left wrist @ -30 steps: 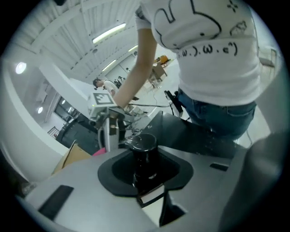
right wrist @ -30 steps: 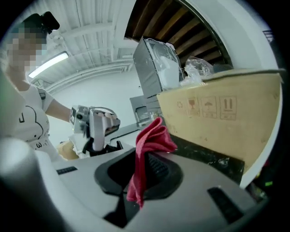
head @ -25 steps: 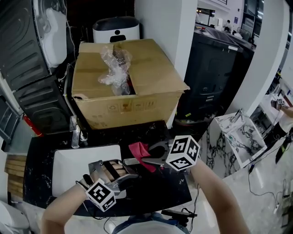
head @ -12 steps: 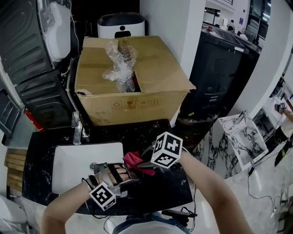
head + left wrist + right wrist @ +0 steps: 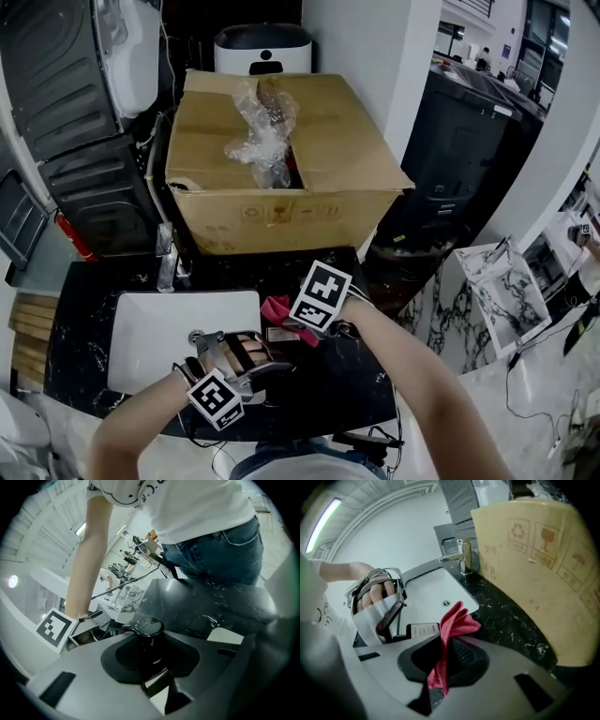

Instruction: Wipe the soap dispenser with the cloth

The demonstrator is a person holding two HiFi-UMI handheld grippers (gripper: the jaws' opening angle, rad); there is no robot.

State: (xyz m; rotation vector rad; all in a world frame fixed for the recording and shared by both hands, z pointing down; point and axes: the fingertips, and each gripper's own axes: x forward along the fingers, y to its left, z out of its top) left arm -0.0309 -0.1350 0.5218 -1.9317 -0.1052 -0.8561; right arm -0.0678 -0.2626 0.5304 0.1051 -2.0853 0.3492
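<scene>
The soap dispenser is a dark bottle with a black pump top (image 5: 144, 629) and a white label (image 5: 423, 630). My left gripper (image 5: 151, 663) is shut on its neck and holds it above the black counter's front edge (image 5: 272, 361). A red cloth (image 5: 457, 618) sticks out of my right gripper (image 5: 443, 653), which is shut on it. In the head view the right gripper (image 5: 289, 317) points steeply down just behind the dispenser (image 5: 279, 335), and the cloth (image 5: 275, 307) hangs right beside the bottle. Whether they touch, I cannot tell.
A white sink (image 5: 141, 328) with a chrome faucet (image 5: 167, 258) lies left of both grippers. A large open cardboard box (image 5: 281, 206) with crumpled plastic wrap (image 5: 258, 122) stands behind them on the black marble counter (image 5: 347, 375). A person's torso (image 5: 197, 522) is close to the front edge.
My right gripper has come down and to the left with the red cloth, tipping more steeply, and is now close by the dispenser. The left gripper has kept its place and its hold.
</scene>
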